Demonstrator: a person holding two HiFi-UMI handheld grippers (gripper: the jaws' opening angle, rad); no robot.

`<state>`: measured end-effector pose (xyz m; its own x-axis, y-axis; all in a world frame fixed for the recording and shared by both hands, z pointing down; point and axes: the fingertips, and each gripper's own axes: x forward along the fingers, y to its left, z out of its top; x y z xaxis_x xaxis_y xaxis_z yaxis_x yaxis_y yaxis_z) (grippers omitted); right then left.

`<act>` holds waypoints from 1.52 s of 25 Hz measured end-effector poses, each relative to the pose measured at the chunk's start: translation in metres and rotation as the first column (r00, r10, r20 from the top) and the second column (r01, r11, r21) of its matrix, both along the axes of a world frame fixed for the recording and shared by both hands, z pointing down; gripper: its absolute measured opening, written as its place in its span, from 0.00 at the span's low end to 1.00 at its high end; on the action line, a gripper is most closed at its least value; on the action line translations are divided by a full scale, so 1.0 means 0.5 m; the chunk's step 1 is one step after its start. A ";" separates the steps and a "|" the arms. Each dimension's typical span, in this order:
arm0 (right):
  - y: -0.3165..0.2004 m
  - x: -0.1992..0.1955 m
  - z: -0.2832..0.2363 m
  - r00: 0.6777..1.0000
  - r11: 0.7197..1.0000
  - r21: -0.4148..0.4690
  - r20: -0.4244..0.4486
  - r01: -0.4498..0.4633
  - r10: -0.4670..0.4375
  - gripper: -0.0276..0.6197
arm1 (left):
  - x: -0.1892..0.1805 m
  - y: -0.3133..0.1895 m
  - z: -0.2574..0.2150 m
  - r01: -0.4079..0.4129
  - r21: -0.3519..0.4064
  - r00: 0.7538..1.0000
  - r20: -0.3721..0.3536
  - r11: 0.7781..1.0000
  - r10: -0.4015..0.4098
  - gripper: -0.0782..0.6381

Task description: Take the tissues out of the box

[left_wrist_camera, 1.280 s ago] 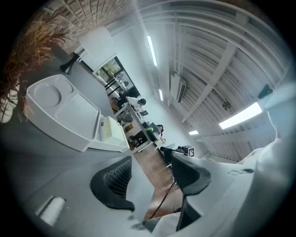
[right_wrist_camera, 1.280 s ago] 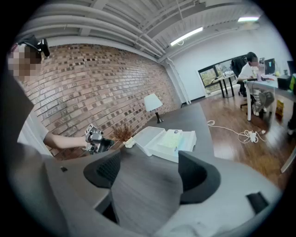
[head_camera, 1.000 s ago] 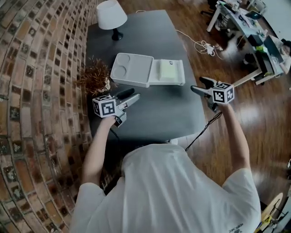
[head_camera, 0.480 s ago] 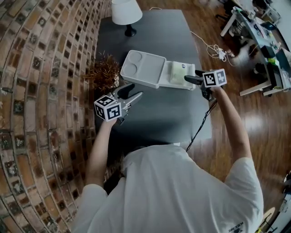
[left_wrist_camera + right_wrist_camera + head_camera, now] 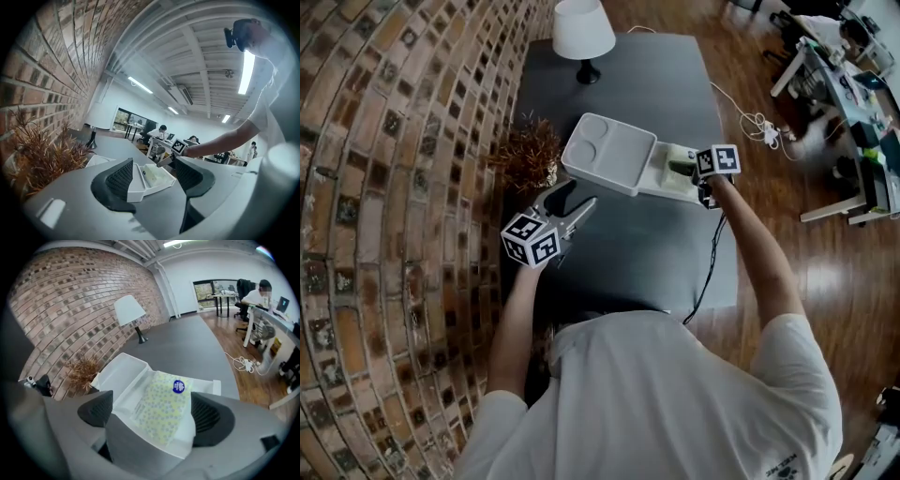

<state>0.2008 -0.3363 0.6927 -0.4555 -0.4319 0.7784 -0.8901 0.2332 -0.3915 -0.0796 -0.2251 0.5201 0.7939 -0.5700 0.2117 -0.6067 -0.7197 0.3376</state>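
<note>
A curved brick wall (image 5: 384,187) runs down the left side of the head view, and a glossy wooden floor (image 5: 806,253) fills the right. Between them a long dark grey surface (image 5: 628,258) stretches away from a person in a white T-shirt (image 5: 656,403), who is seen from above with both arms reaching forward. On the surface lies an open white box (image 5: 609,155), its lid (image 5: 117,373) folded flat toward the wall and its tray on the side nearer the floor. A lamp (image 5: 583,28) with a white shade stands at the far end of the surface, well apart from the box. A dried plant (image 5: 530,155) with brown spiky leaves sits by the wall, just beside the lid. The left gripper (image 5: 579,194) hovers above the bare surface near the plant; its jaws stand apart with nothing between them, and its own view shows the box beyond them. The right gripper (image 5: 682,169) is over the tray, its jaws opening, wide on either side of the tissue pack (image 5: 161,406) without pressing on it. The pack, pale yellow with a small dotted pattern, lies inside the tray. A round blue sticker (image 5: 178,386) marks the pack's far end.
</note>
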 end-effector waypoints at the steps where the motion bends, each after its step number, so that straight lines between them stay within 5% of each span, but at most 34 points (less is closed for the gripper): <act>1: -0.009 0.000 0.011 0.999 0.999 -0.015 0.002 -0.035 0.035 0.86 | -0.002 -0.001 -0.001 0.013 0.010 1.000 0.006 1.000 -0.013 0.53; 4: -0.027 0.000 0.051 0.992 0.990 -0.066 0.005 -0.122 0.122 0.86 | -0.010 -0.006 -0.005 0.060 0.064 0.998 0.033 0.996 -0.062 0.57; 9: -0.055 0.024 0.089 0.974 0.979 -0.061 -0.131 -0.193 0.184 0.86 | -0.027 -0.012 -0.012 0.143 0.126 0.988 0.044 0.982 -0.149 0.59; 16: -0.037 0.024 0.141 0.959 0.984 -0.131 -0.271 -0.122 0.083 0.86 | -0.030 0.003 -0.022 0.180 0.193 0.978 0.068 0.965 -0.196 0.60; 24: -0.025 0.015 0.157 0.963 0.988 -0.113 -0.260 -0.101 0.068 0.80 | -0.026 0.022 -0.021 0.178 0.223 0.975 0.093 0.958 -0.203 0.60; 32: -0.008 0.034 0.077 0.976 0.985 0.140 -0.178 -0.101 0.125 0.75 | -0.016 0.030 -0.027 0.162 0.227 0.981 0.068 0.960 -0.182 0.60; 38: 0.046 0.044 -0.095 0.984 0.909 0.395 -0.057 -0.134 0.170 0.75 | -0.018 0.031 -0.055 0.181 0.212 0.983 -0.013 0.960 -0.182 0.60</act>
